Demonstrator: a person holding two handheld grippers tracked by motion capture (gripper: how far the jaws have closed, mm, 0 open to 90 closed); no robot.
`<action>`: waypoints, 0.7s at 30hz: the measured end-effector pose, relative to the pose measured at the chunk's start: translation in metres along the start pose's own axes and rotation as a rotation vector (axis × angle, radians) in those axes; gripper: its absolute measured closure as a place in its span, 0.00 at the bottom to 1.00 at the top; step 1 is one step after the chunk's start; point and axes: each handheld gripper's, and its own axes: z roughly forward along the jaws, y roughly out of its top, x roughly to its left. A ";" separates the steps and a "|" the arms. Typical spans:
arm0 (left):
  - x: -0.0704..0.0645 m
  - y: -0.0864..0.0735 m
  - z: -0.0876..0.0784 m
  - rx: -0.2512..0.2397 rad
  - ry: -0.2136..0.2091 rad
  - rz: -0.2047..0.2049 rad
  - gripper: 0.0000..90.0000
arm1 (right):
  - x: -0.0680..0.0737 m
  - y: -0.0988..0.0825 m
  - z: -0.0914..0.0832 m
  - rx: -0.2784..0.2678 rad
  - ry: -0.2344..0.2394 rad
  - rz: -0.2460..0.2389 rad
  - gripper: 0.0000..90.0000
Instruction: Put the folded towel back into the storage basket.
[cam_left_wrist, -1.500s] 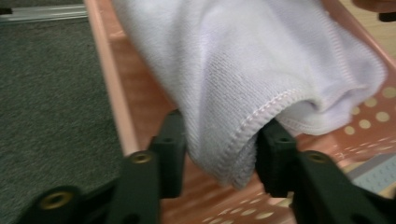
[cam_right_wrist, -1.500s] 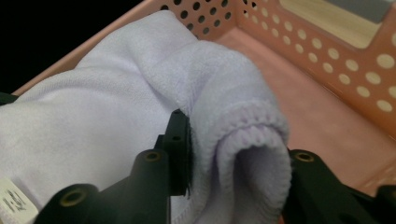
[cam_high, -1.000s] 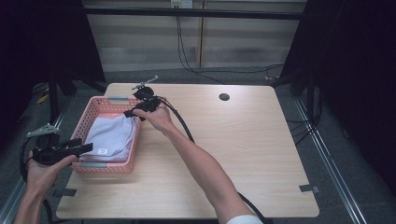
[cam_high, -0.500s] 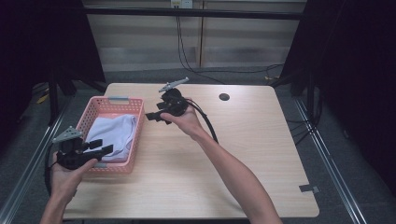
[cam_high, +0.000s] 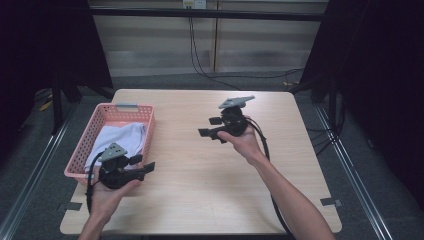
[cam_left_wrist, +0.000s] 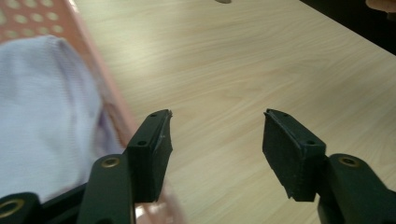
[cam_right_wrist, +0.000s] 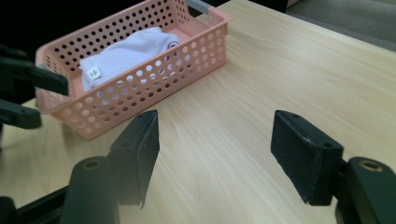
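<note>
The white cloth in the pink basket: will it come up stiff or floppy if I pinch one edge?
Probably floppy: the white cloth lies soft and folded in the pink basket, so it should sag and unfold from one pinched edge. It looks light, likely lifting easily. Its knit surface suggests little slip, though a trailing fold might catch the perforated wall.

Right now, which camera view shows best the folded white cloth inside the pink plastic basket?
The right gripper view: the folded white cloth lies sharp, with its small label, inside the pink plastic basket. The high view shows the cloth whole but small. The left gripper view shows it near, blurred and cut off.
</note>
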 end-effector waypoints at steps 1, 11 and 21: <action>-0.005 0.000 0.005 0.009 0.014 0.007 0.43 | -0.001 -0.006 -0.008 -0.007 -0.009 0.003 0.36; -0.034 0.010 0.035 0.110 -0.037 0.065 0.32 | -0.003 -0.069 -0.079 0.000 -0.105 0.011 0.34; -0.062 -0.013 0.050 0.157 -0.100 0.103 0.31 | 0.005 -0.137 -0.133 -0.018 -0.181 0.111 0.32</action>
